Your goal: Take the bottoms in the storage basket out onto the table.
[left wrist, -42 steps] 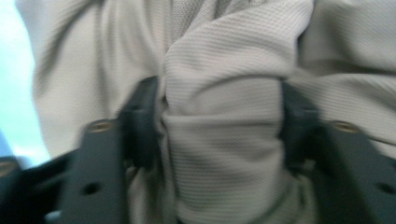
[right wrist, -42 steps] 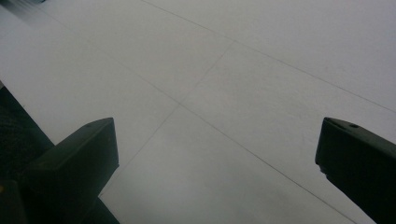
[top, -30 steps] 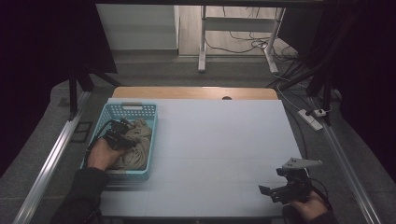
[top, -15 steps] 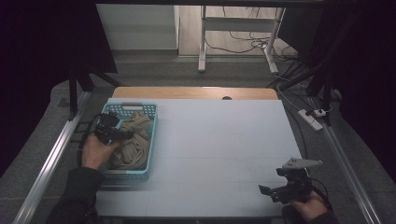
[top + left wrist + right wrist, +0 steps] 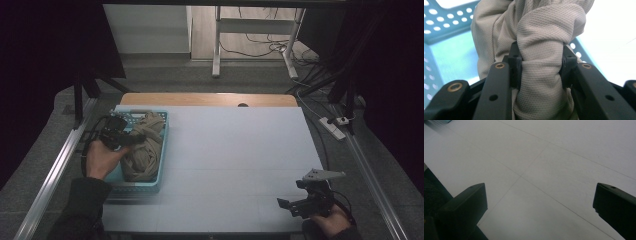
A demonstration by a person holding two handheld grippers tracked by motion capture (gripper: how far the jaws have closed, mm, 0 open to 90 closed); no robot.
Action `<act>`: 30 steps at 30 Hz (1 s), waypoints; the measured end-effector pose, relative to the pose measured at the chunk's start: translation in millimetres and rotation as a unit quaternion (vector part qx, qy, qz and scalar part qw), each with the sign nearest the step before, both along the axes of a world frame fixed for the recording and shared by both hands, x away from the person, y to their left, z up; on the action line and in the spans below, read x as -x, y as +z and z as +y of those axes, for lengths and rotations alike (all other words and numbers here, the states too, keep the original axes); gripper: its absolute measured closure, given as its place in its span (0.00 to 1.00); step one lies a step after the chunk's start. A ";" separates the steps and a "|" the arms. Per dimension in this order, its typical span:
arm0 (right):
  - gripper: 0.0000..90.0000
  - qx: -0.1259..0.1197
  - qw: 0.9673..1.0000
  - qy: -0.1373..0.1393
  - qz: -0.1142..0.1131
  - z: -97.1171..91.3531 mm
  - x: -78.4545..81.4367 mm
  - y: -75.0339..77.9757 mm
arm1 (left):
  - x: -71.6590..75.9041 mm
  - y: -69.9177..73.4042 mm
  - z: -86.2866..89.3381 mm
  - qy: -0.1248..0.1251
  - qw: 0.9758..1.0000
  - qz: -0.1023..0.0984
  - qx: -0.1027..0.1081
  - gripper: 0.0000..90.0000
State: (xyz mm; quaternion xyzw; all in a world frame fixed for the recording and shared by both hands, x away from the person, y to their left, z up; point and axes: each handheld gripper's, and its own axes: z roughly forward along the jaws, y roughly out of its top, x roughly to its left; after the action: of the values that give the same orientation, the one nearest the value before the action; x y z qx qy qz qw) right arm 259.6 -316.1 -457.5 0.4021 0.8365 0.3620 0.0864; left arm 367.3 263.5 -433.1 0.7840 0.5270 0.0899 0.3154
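- A dim room with a grey floor; cables (image 5: 260,47) trail around white table legs (image 5: 216,45) at the far wall, and a power strip (image 5: 334,125) lies on the floor to the right.
- In the middle stands a table (image 5: 235,165) with a pale, matte top marked by faint seams; a strip of wood (image 5: 207,99) shows along its far edge.
- A light blue perforated basket (image 5: 145,187) sits at the left side of the tabletop, its long side running away from the person.
- A beige garment (image 5: 146,150) of fine knit fabric lies bunched in the basket, part of it pulled up above the rim.
- The left gripper (image 5: 131,140) is over the basket's left half, held in the person's left hand (image 5: 101,159); its jaws are clamped on a thick fold of the garment.
- In the left gripper view the fold of the garment (image 5: 541,72) is squeezed between the two black pads (image 5: 515,63), with the basket's (image 5: 451,42) holed wall and floor behind it.
- The right gripper (image 5: 285,206) rests low near the table's near right corner, well apart from the basket, in the person's right hand (image 5: 330,222), with a grey three-cornered plate on top.
- In the right gripper view its jaws stand wide apart with nothing between them, over the bare tabletop (image 5: 544,170).
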 end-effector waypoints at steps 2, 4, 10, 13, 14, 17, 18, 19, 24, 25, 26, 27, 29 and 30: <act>0.00 -0.001 1.000 -0.001 0.001 0.1 -0.1 -0.1 | 1.7 5.2 0.3 -0.001 1.000 -0.009 0.001 0.71; 0.00 -0.001 1.000 -0.001 0.001 0.0 -0.1 -0.1 | 3.6 10.3 0.3 -0.001 1.000 -0.017 0.001 0.71; 0.00 0.000 1.000 -0.002 0.002 0.3 -0.2 -0.2 | 6.2 24.5 -1.9 -0.009 0.999 -0.031 -0.004 0.71; 0.00 0.000 1.000 -0.003 0.003 0.3 -0.3 -0.2 | 6.3 31.6 -2.9 -0.012 0.999 -0.039 -0.001 0.71; 0.00 0.000 1.000 -0.003 0.002 0.3 -0.4 -0.2 | 6.3 34.2 -2.9 -0.013 0.999 -0.042 -0.001 0.71; 0.00 -0.001 1.000 -0.003 0.002 0.1 -0.3 -0.2 | 5.7 41.5 -2.6 -0.014 0.999 -0.052 0.005 0.71; 0.00 -0.001 1.000 -0.004 0.002 0.1 -0.3 -0.2 | 5.6 44.0 -2.4 -0.014 0.998 -0.056 0.006 0.71; 0.00 -0.001 1.000 -0.004 0.002 0.0 -0.3 -0.2 | 5.3 46.3 -2.3 -0.014 0.998 -0.059 0.006 0.71; 0.00 -0.001 1.000 -0.004 0.002 0.0 -0.3 -0.2 | 4.2 57.2 -2.4 -0.015 0.997 -0.076 0.014 0.71; 0.00 -0.001 1.000 -0.004 0.002 0.0 -0.3 -0.1 | 4.1 59.4 -2.9 -0.015 0.997 -0.080 0.015 0.71; 0.00 -0.001 1.000 -0.004 0.002 0.0 -0.3 -0.1 | 3.9 61.6 -3.3 -0.016 0.996 -0.081 0.016 0.71; 0.00 -0.001 1.000 -0.004 0.003 -0.1 -0.3 -0.1 | 3.8 63.9 -3.9 -0.017 0.996 -0.084 0.016 0.71; 0.00 -0.001 1.000 -0.004 0.003 -0.1 -0.4 -0.1 | 3.5 68.5 -5.7 -0.020 0.996 -0.089 0.016 0.71; 0.00 -0.002 1.000 -0.004 0.003 -0.1 -0.4 -0.2 | 3.1 71.4 -7.1 -0.022 0.995 -0.091 0.015 0.71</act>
State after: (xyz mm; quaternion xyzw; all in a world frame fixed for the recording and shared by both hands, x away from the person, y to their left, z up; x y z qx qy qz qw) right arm 260.0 -316.2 -457.7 0.4066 0.8346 0.3620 0.0846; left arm 364.2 256.4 -361.7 0.7789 0.4803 0.1459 0.3759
